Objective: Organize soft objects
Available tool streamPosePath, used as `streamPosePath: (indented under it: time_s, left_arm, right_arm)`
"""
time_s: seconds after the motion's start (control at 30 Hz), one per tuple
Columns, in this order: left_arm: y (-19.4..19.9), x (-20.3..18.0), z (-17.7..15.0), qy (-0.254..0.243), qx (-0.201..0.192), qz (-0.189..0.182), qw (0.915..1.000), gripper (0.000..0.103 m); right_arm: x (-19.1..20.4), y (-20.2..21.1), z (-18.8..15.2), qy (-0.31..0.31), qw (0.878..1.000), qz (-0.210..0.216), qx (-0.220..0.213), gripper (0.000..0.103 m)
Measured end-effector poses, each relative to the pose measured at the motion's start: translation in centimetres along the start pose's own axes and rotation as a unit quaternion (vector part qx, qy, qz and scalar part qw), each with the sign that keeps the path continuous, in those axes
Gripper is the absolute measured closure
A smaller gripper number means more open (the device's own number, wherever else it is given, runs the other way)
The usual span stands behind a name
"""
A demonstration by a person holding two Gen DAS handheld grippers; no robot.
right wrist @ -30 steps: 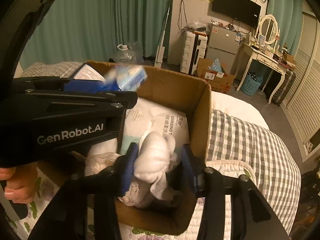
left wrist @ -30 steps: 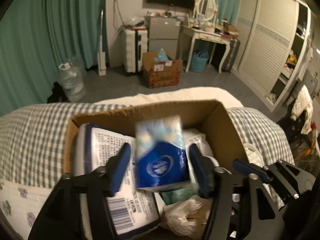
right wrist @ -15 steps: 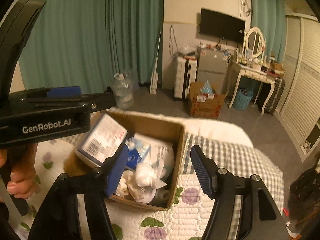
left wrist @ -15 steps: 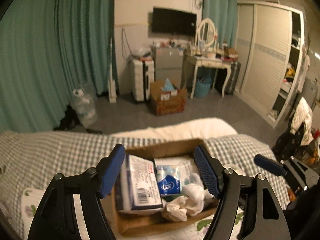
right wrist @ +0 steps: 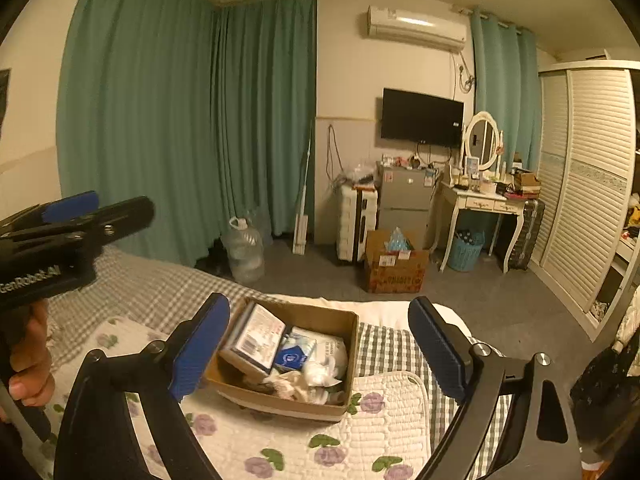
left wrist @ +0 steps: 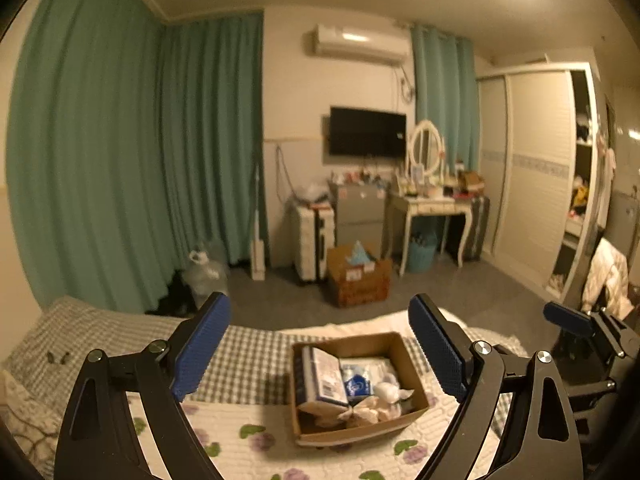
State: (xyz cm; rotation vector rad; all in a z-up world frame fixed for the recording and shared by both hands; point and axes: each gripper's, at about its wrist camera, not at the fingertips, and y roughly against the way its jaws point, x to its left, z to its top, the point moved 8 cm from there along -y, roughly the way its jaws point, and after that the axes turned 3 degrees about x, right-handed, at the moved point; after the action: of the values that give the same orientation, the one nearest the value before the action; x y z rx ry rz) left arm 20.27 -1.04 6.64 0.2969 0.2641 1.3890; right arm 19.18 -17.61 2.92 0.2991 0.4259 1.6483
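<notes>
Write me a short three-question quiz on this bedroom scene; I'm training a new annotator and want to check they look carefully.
1. True or false: the left tool is shut on the blue tissue pack.
2. Multiple choice: the cardboard box sits on A) the floor, B) the bed, C) the dressing table.
3. Fill in: both the left tool and the right tool are ____ and hold nothing.

Key
1. False: its fingers are spread, and the pack lies in the box.
2. B
3. open
</notes>
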Motion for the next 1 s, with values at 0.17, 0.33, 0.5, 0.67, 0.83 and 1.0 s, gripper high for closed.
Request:
streamPosePath:
  time_s: [0.17, 0.33, 0.5, 0.67, 0.83, 1.0]
  left_arm:
    - [4.9, 1.9, -0.5, 0.014, -0.043, 0.02, 0.9988, 0.0]
    - [8.4, 2.7, -2.0, 0.024, -0.062, 0.032, 0.9973, 0.0]
    - [10.3, 3.1, -4.5, 0.048, -0.064, 0.032, 0.9963, 0.0]
    - [10.5, 3.7, -6.9, 0.066, -0.05, 0.035, 0.996, 0.0]
    - [10.6, 4.4, -8.6, 0.074, -0.04, 0.044, 0.9955, 0.0]
    - [10.5, 4.5, -9.0, 0.07, -0.039, 0.051, 0.9955, 0.0]
  right_arm:
    - [1.5, 5.9, -0.1, 0.012, 0.999, -0.025, -0.03, 0.007]
    - [2.3, 9.6, -0.8, 0.009, 0.999, -0.026, -0.036, 0.005]
    - [3.2, 12.2, -2.1, 0.012, 0.999, -0.03, -0.041, 0.0]
    - [4.1, 13.1, -3.5, 0.012, 0.999, -0.028, -0.039, 0.0]
    - [4.8, 13.1, -4.1, 0.014, 0.999, -0.026, -0.036, 0.0]
    - [5.3, 12.9, -4.4, 0.018, 0.999, -0.025, -0.032, 0.0]
